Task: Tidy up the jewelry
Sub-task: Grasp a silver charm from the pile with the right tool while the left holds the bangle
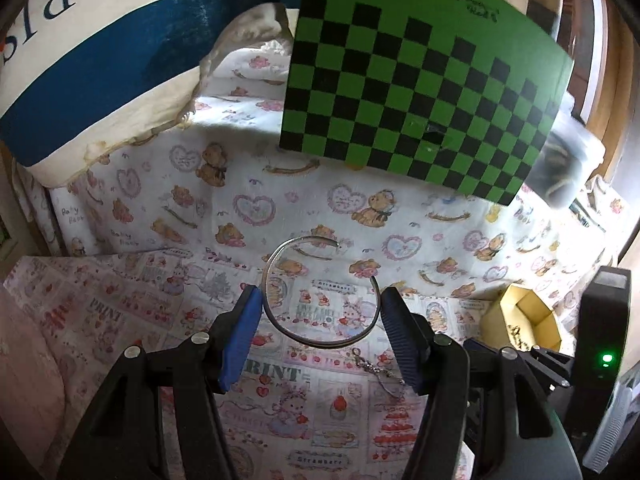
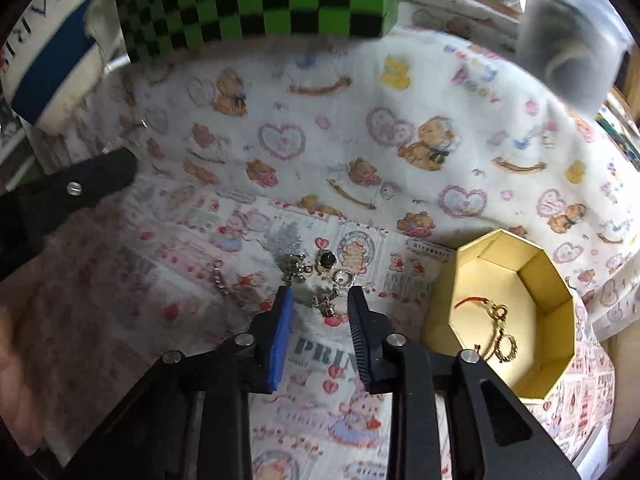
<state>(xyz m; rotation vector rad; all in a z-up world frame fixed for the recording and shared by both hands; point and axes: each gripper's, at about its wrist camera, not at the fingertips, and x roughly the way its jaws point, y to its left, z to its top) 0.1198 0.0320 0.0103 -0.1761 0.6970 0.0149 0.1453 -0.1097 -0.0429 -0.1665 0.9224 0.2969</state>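
My left gripper [image 1: 320,308] holds a silver open cuff bangle [image 1: 320,336] across its width between the two pads, lifted above the cloth. A small chain [image 1: 380,372] lies on the printed cloth below it. My right gripper [image 2: 320,300] is open, hovering over a cluster of small charms and rings [image 2: 320,276] on the cloth. A short chain [image 2: 224,284] lies to its left. The yellow polygonal box [image 2: 556,304] at right holds a red cord bracelet with gold rings [image 2: 496,328]. The box also shows in the left wrist view [image 1: 520,320].
A green and black checkered board [image 1: 420,92] stands at the back. A blue and cream bag [image 1: 80,72] sits back left. A clear plastic container [image 2: 572,48] is at the back right. The left gripper's finger [image 2: 80,188] shows at the left of the right wrist view.
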